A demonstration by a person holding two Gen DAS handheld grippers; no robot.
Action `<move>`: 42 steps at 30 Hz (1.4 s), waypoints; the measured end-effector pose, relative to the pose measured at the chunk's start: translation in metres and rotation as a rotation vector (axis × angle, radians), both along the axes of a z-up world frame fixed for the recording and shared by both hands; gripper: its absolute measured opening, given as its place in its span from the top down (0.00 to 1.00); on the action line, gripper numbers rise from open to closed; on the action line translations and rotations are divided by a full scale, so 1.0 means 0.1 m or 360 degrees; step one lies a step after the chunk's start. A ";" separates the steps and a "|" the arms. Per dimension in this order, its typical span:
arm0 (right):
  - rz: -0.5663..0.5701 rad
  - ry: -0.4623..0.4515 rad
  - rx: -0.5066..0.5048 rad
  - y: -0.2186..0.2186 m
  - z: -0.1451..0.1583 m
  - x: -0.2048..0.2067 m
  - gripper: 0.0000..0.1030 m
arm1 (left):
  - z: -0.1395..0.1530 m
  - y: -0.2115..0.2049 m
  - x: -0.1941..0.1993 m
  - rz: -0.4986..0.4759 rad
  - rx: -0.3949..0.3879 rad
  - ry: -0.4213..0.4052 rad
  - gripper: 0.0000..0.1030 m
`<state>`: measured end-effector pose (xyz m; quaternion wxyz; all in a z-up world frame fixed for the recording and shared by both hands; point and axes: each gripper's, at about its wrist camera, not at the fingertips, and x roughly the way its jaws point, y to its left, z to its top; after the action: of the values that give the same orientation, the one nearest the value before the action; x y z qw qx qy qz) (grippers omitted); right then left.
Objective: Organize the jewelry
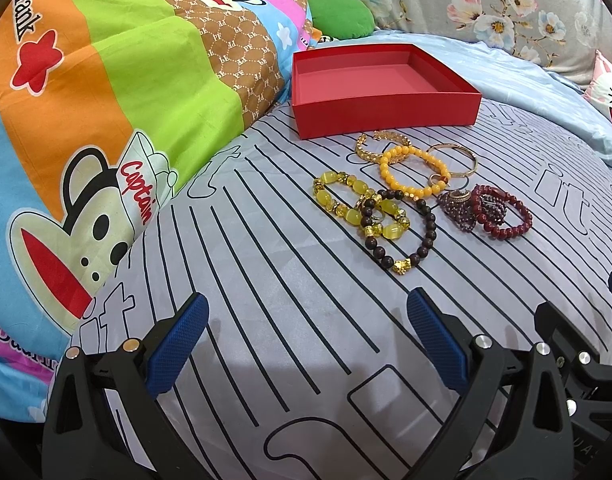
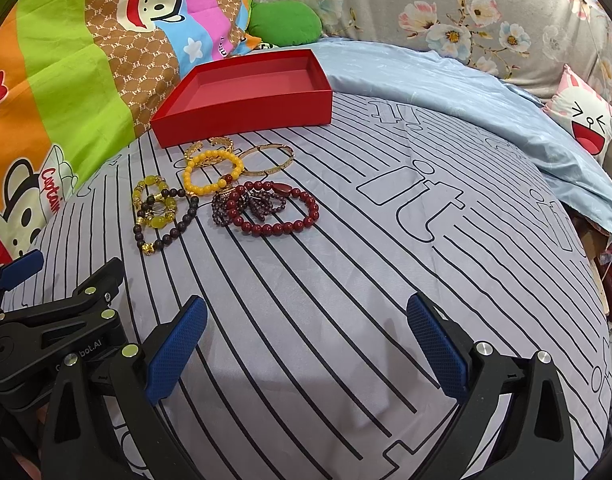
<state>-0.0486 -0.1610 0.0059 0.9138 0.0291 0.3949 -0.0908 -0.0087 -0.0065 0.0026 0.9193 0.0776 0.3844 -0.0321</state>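
Left gripper: your fingers are spread wide with nothing between them, hovering over the striped sheet.
Right gripper: your fingers are wide apart too and carry nothing.
Red box: it sits open ahead of your left fingers, beyond the jewelry, and holds nothing that shows.
Jewelry pile: it lies on the sheet between your fingertips and the box, ahead and right of your left fingers, ahead and left of your right ones.
Orange bead bracelet: mid-pile, overlapping the gold chain bracelet nearest the box.
Gold bangle: just right of the orange one.
Yellow stone bracelet: on the pile's left, overlapped by the dark wooden bead bracelet, which is closest to your left fingers.
Red bead bracelet: nearest your right fingers, touching the purple bead strand.
Cartoon quilt: bunched up left of your left fingers.
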 end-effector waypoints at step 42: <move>0.0000 0.0077 0.0096 -0.32 0.13 0.44 0.07 | -0.02 -0.19 0.59 -0.0166 -0.0270 0.0277 0.59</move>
<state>-0.0042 -0.1927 0.0189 0.9026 0.0546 0.4196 -0.0796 0.0501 -0.0257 0.0008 0.8828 0.0163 0.4541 -0.1188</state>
